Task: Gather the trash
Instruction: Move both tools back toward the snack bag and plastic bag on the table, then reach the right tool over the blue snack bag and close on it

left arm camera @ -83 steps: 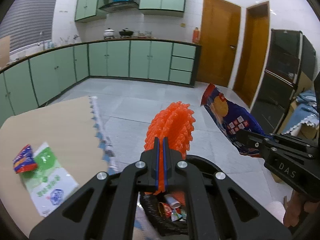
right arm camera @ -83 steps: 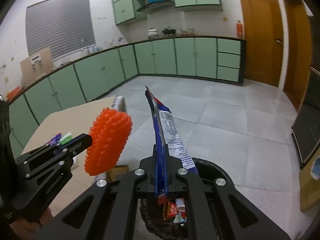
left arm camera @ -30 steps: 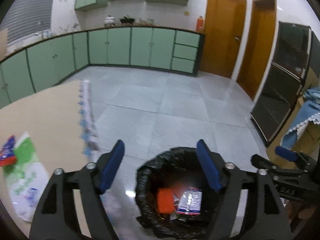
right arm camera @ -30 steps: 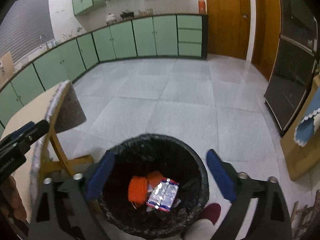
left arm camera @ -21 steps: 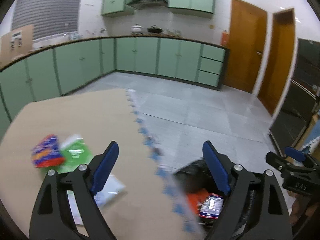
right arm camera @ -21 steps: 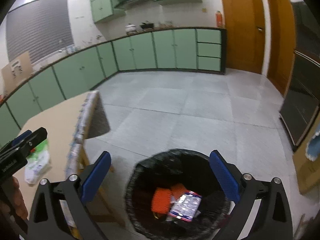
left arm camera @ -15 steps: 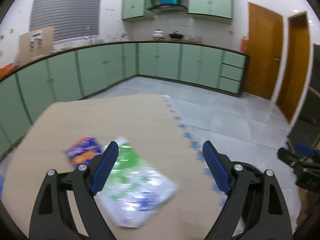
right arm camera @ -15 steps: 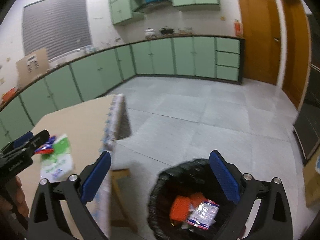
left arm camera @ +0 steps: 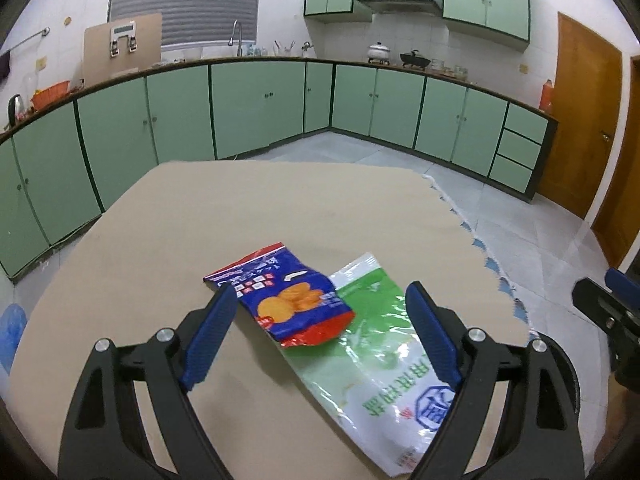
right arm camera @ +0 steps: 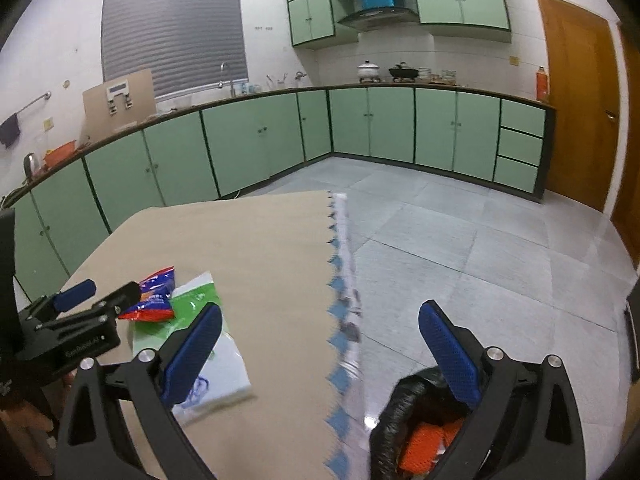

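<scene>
On the tan round table (left arm camera: 168, 220): one crumpled blue-and-red snack wrapper (left arm camera: 288, 300) overlapping one green-and-white plastic bag (left arm camera: 384, 364). My left gripper (left arm camera: 320, 336) and right gripper (right arm camera: 320, 352) both hang above, fingers apart, nothing between them. Beside the table: a black-lined trash bin (right arm camera: 404, 408).

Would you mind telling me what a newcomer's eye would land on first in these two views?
Probably the blue and red snack bag on the tan table, its corner overlapping a green and white packet, both framed by the open left gripper. Next, the black-lined trash bin on the floor beside the table, orange trash inside, below the open right gripper.
</scene>
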A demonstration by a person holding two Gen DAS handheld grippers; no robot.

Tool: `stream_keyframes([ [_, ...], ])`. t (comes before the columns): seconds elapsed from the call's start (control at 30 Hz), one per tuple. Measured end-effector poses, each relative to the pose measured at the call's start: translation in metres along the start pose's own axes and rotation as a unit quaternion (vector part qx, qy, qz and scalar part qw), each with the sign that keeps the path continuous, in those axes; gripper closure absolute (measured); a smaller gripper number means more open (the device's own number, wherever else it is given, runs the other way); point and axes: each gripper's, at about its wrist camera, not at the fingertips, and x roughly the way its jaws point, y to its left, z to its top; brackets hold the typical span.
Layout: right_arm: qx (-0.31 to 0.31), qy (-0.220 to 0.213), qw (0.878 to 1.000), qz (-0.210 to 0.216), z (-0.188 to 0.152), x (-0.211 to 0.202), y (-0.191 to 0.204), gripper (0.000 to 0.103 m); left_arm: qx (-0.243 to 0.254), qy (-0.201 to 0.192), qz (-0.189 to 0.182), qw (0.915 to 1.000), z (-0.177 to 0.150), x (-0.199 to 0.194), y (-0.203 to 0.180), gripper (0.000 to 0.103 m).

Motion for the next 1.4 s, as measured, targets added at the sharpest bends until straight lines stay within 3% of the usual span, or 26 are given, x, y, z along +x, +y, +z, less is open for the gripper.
stream_keyframes([
  [0.43, -0.013, 0.027, 1.0, 0.006, 0.001, 0.047, 0.015, 0.006, -0.008, 0.05, -0.002, 0.9987, 0.001, 0.045, 0.019, 0.023],
  [0.53, -0.014, 0.032, 0.999, 0.007, -0.001, 0.051, 0.016, 0.006, -0.003, 0.066, -0.007, 0.9978, 0.001, 0.054, 0.019, 0.034],
  [0.7, -0.016, 0.041, 0.999, 0.013, -0.004, 0.057, 0.018, 0.006, -0.015, 0.081, -0.03, 0.9961, -0.002, 0.062, 0.028, 0.062],
  [0.87, -0.027, 0.05, 0.998, 0.023, -0.009, 0.057, 0.023, 0.006, -0.027, 0.073, -0.044, 0.996, -0.002, 0.058, 0.035, 0.093],
  [0.97, -0.033, 0.061, 0.997, 0.04, -0.013, 0.056, 0.028, 0.006, -0.035, 0.065, -0.046, 0.9962, 0.0, 0.05, 0.041, 0.103],
  [1.23, -0.052, 0.103, 0.992, 0.058, -0.03, 0.062, 0.05, 0.006, -0.055, 0.056, -0.038, 0.9962, -0.005, 0.029, 0.063, 0.103],
  [1.4, -0.051, 0.132, 0.988, 0.063, -0.039, 0.07, 0.054, 0.01, -0.043, 0.057, -0.033, 0.9969, -0.013, 0.017, 0.07, 0.103],
])
